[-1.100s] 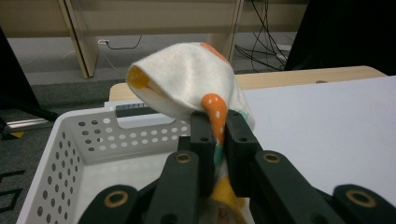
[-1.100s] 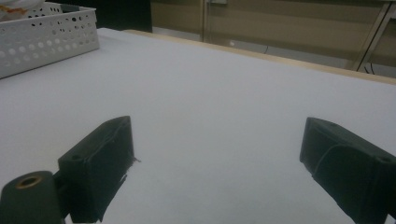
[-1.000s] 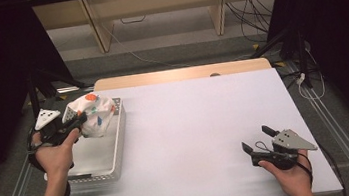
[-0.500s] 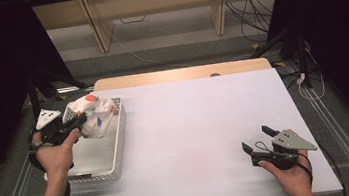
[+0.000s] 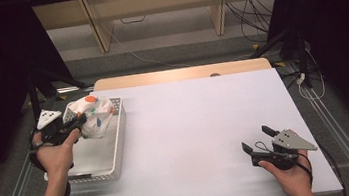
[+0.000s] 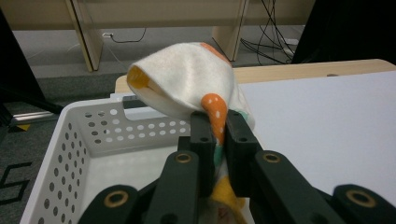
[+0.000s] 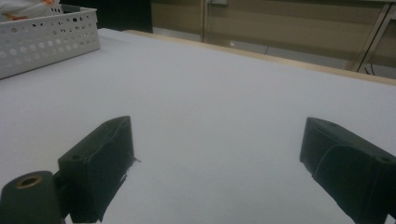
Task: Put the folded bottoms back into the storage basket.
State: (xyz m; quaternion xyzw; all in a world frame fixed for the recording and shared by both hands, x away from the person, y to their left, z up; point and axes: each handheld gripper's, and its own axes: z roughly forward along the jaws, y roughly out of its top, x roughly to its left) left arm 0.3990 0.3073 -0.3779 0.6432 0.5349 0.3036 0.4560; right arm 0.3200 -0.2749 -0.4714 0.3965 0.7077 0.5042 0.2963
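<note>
At far left we see the white perforated basket [image 5: 103, 159] on the table's [image 5: 201, 125] left edge, its floor looking bare. Our left gripper [image 5: 80, 120] pinches a white cloth [image 5: 95, 115] with orange, yellow and teal marks, jaws pressed together on a fold. The cloth is lifted over the basket's far end, bunched, hanging at the rim. Well apart at near right, our right gripper [image 5: 258, 144] sits low over bare table, jaws spread wide, nothing between them.
</note>
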